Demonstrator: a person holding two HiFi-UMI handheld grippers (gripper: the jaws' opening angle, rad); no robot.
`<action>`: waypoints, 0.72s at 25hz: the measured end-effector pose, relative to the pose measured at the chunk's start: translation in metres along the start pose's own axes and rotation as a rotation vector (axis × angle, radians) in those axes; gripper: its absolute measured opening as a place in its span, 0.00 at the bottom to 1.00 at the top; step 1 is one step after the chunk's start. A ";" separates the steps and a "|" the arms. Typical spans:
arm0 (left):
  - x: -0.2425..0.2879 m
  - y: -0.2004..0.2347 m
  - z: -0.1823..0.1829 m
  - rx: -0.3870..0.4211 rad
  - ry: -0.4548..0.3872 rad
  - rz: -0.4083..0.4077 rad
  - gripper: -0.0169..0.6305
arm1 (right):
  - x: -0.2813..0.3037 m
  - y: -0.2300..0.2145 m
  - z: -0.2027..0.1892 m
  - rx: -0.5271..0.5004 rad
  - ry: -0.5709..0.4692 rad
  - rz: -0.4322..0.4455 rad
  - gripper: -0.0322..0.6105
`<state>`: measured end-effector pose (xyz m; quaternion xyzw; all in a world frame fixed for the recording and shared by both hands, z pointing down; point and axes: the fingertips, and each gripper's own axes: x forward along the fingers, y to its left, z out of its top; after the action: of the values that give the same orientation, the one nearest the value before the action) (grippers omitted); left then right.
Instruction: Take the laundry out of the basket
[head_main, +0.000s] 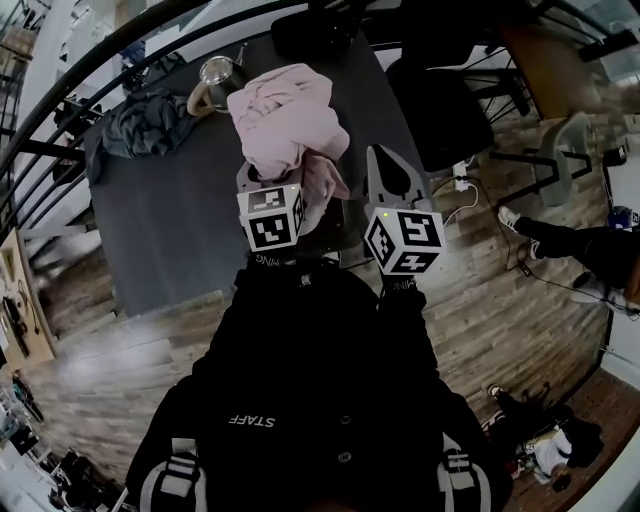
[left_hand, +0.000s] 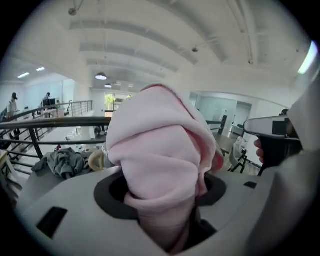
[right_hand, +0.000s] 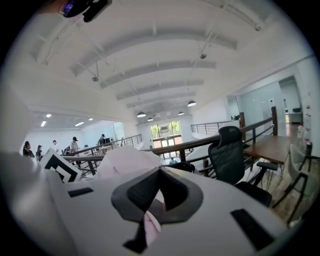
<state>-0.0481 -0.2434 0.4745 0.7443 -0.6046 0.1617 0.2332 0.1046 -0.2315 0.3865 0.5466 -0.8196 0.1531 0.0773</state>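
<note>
A pink garment (head_main: 285, 110) hangs bunched above the dark grey table (head_main: 180, 230). My left gripper (head_main: 285, 180) points up beneath it and is shut on a thick fold of the pink garment (left_hand: 160, 150), which fills the left gripper view. Just to its right, my right gripper (head_main: 384, 160) also points up, jaws closed, with a thin strip of pink cloth (right_hand: 150, 227) pinched low between them. The garment's bulk (right_hand: 125, 160) lies to its left. I cannot make out a laundry basket for certain.
A crumpled grey garment (head_main: 140, 125) lies at the table's far left, next to a metal container with a tan handle (head_main: 212, 78). A black office chair (head_main: 440, 110) stands beyond the table's right edge. A railing (head_main: 60, 110) curves round the left; someone's legs (head_main: 570, 240) are at right.
</note>
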 end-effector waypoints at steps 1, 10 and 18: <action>-0.006 -0.001 0.011 0.016 -0.036 0.001 0.46 | -0.003 0.002 0.007 0.002 -0.026 0.005 0.07; -0.058 -0.014 0.087 0.102 -0.260 -0.001 0.46 | -0.027 0.022 0.059 -0.042 -0.164 0.044 0.07; -0.097 -0.014 0.131 0.135 -0.393 0.000 0.46 | -0.038 0.036 0.090 -0.056 -0.263 0.030 0.07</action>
<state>-0.0607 -0.2318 0.3117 0.7755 -0.6263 0.0534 0.0601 0.0904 -0.2160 0.2844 0.5472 -0.8348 0.0583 -0.0182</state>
